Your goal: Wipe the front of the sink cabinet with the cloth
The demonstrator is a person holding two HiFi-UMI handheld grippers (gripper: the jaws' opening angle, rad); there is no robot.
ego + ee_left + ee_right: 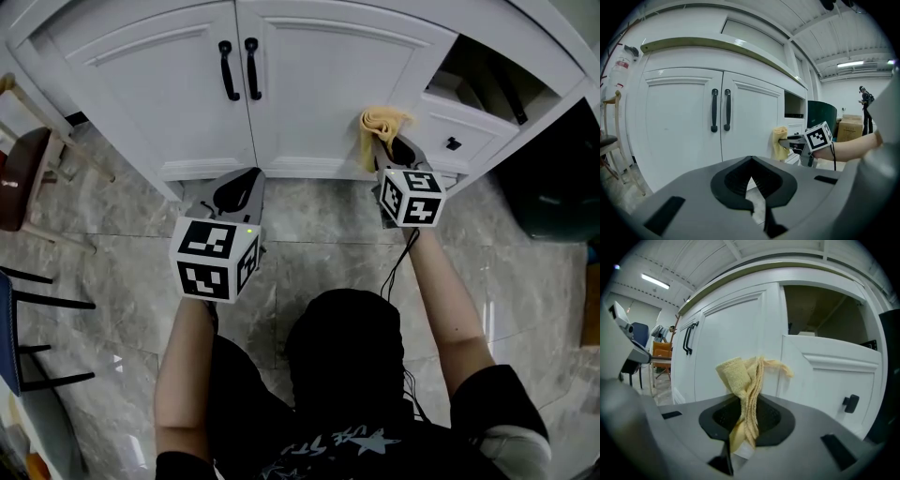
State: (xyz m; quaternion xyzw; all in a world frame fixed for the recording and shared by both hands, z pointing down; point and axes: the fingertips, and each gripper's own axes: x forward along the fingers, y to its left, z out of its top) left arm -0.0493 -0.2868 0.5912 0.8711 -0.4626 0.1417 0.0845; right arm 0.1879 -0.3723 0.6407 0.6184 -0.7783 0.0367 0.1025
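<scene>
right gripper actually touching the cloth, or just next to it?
Touching. The right gripper view shows the right gripper with its jaws shut on the yellow cloth, which stands up from between them.

Pale yellow cloth (382, 122), white cabinet (309, 84) with black handles (239, 68), grey veined floor tiles (319, 225), dark brown seat (14, 178).

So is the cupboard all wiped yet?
Probably not yet. Done: the yellow cloth is picked up, pinched in the right gripper. In hand: it is held low by the right door; I can't tell if it touches. Left: no wipe marks show on the doors or the drawer front, so likely most of the wiping. The left gripper is shut and empty.
</scene>
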